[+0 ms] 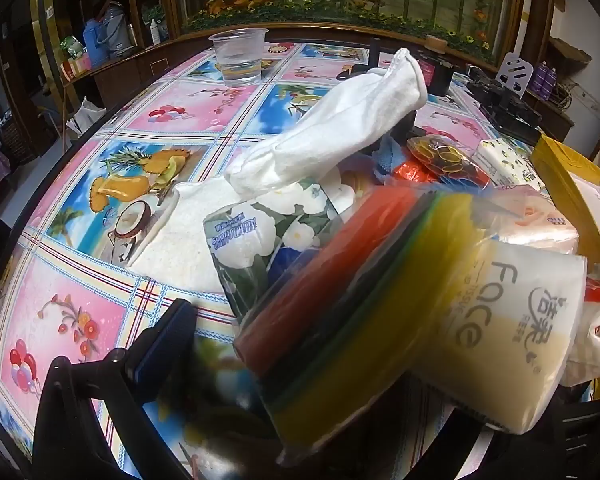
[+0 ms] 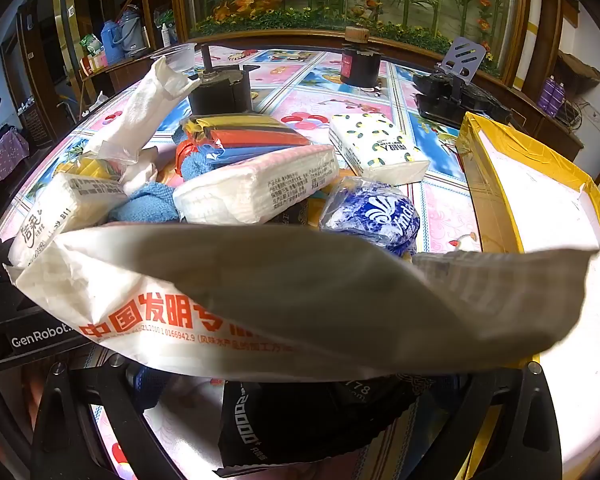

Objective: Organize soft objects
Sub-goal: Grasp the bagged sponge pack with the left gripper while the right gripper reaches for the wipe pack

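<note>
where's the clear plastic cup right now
In the left wrist view the clear plastic cup stands upright at the far edge of the table, left of centre, beyond the raised white cloth. In the right wrist view, that cloth mostly hides it.

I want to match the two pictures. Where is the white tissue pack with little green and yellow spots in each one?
Left wrist view: spotted tissue pack, right of centre, partly hidden behind the pile.
Right wrist view: spotted tissue pack, upper centre-right, lying flat on the tablecloth.
Shared landmark: the yellow box beside it.
</note>
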`<state>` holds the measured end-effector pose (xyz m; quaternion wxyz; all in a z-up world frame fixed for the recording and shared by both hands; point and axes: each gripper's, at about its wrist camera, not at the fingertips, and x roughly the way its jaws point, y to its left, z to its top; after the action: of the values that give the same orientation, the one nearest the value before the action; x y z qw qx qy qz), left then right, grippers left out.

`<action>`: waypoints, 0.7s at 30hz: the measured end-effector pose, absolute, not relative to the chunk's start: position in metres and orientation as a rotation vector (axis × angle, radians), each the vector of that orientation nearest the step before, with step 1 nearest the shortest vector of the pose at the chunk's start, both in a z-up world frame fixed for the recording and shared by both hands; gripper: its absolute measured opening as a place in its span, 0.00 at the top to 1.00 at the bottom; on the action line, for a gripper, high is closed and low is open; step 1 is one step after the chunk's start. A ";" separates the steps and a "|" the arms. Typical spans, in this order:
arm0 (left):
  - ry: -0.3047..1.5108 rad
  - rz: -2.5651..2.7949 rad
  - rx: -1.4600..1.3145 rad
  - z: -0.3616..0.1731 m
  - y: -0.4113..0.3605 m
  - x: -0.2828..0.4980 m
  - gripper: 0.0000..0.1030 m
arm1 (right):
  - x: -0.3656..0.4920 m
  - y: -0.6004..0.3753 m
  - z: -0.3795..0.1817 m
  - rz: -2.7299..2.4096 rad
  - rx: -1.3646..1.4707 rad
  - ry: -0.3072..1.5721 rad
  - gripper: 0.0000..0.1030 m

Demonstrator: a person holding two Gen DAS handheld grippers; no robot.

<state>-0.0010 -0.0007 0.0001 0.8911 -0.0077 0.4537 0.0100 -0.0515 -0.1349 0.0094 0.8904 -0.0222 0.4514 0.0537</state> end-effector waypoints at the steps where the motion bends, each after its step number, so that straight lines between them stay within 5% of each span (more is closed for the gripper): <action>1: 0.942 0.024 -0.017 0.000 -0.001 -0.001 0.00 | -0.051 -0.135 0.009 0.112 -0.045 0.939 0.01; 21: 0.900 0.010 -0.127 0.011 0.018 -0.013 0.00 | -0.061 -0.132 0.015 0.366 0.000 0.939 0.00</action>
<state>-0.0128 0.0182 0.0113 0.8985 -0.0615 0.4346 0.0049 -0.0606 -0.1319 0.0149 0.8757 0.0001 0.4498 0.1756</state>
